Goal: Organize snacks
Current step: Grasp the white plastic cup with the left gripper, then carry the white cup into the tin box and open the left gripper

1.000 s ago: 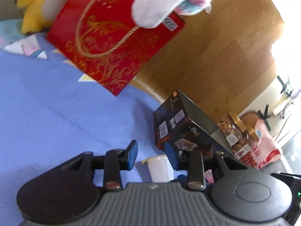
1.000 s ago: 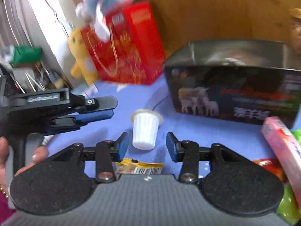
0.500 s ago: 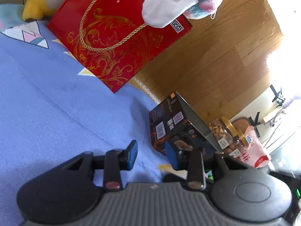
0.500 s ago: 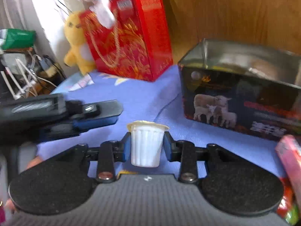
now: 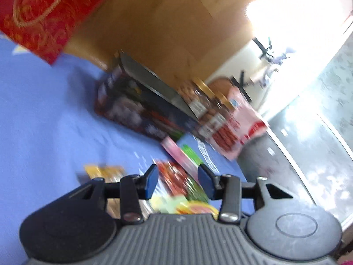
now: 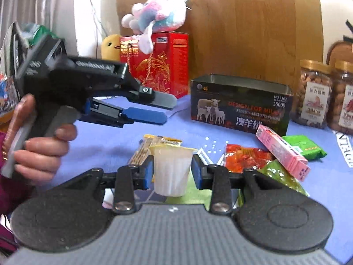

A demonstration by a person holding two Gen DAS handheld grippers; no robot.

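Snacks lie scattered on the blue-covered table [image 6: 106, 141]; the one I have in hand is a white jelly cup [image 6: 171, 170], sitting upright between the fingers of my right gripper [image 6: 172, 172] at the lower middle of the right wrist view; the blue pads press on its ribbed sides just under the rim, and its base hangs clear of the packets below. Behind the cup, a yellow packet [image 6: 154, 143] lies flat; to the right of the fingers I see an orange-red packet [image 6: 245, 156], a green packet [image 6: 280, 176] and a pink box [image 6: 282, 152] leaning across them; a second green packet [image 6: 304, 145] lies further right. A dark tin with sheep on it [image 6: 240, 108] stands open at centre right, with two nut jars [image 6: 315, 95] at the right edge beside it; a red gift bag [image 6: 158, 66] carries a pastel plush toy [image 6: 158, 13] at upper centre.

My left gripper [image 5: 178, 182] shows in its own blurred view with the fingers spreading and nothing pinched; the orange-red packet [image 5: 174, 176] and pink box [image 5: 178, 154] appear in the gap, lying on the table beyond. In the right wrist view the same left gripper [image 6: 152, 108] points rightward from the left of the frame, held by a hand [image 6: 42, 150], above the table and well apart from the cup.
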